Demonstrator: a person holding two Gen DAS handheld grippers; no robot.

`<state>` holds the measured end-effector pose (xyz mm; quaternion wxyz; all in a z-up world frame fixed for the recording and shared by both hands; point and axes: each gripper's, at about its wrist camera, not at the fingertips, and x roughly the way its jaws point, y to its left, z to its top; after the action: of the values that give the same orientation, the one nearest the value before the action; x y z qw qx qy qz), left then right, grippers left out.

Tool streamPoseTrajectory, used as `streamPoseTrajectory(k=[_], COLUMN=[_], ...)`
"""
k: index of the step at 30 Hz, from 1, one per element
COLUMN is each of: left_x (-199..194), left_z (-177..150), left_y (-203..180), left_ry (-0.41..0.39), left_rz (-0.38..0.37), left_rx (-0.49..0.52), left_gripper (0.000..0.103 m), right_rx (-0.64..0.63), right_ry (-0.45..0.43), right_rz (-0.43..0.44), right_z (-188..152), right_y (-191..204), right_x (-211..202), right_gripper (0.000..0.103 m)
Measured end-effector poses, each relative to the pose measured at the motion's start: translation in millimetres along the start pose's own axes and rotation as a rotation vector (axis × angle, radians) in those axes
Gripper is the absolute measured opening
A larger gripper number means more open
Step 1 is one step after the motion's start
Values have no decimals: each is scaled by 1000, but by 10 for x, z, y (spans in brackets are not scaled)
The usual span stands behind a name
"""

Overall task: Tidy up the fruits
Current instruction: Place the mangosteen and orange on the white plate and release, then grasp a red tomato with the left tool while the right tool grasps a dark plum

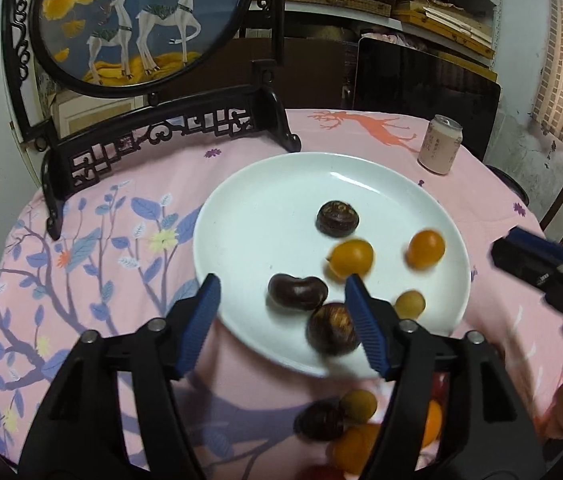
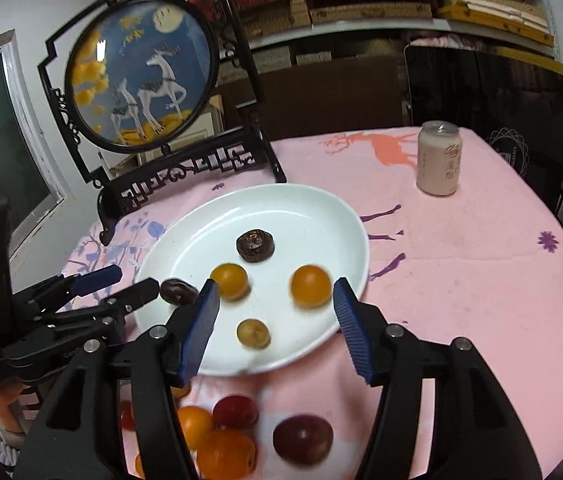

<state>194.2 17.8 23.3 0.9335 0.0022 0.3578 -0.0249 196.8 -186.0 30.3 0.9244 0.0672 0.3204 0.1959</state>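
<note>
On the white plate [image 2: 313,208] we see chestnuts [image 1: 337,219] and orange fruits [image 2: 310,285] lying loose just ahead of our left gripper [image 1: 281,320] and right gripper [image 2: 275,320], both spread wide, holding nothing.

Both views are dim indoor shots with strong fisheye bending and dark vignetted corners. A soft glare streak lies on the white plate [image 1: 265,184]. Several fruits [image 1: 425,249] on it smear with motion blur, and the near loose fruit [image 2: 303,438] is out of focus.
</note>
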Motion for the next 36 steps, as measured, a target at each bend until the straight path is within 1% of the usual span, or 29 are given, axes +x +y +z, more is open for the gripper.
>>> streamPoseTrajectory(k=[2, 5, 7, 9, 12, 15, 19, 25, 29, 36], left_x=[-55, -189, -263, -351, -448, -549, -630, -610, -518, -443], left_z=[-89, -259, -359, -488, -660, -817, -969, -1055, -1078, -1084], left_y=[42, 139, 166, 181, 201, 195, 89, -83, -108, -136], left_ry=[2, 6, 3, 1, 13, 21, 31, 50, 81, 98], left_rz=[16, 6, 12, 33, 37, 24, 16, 13, 30, 20], left_rx=[-4, -43, -46, -39, -43, -45, -1, 81, 99, 118], left_gripper=[71, 77, 81, 85, 86, 89, 91, 91, 91, 91], right_rx=[12, 37, 44, 63, 114, 164, 209, 204, 205, 207], right_ry=[-17, -24, -18, 4, 12, -1, 6, 5, 10, 27], right_rz=[-2, -3, -14, -28, -32, -32, -23, -26, -27, -30], right_z=[-55, -200, -333, -470, -566, -632, -700, -718, -712, -716], right_y=[-20, -64, -94, -150, -236, -324, -397, -383, -389, -392], right_x=[-108, -243, -300, -327, -390, -486, -533, -550, -548, -517], right_gripper=[60, 62, 65, 66, 66, 70, 70, 70, 70, 70])
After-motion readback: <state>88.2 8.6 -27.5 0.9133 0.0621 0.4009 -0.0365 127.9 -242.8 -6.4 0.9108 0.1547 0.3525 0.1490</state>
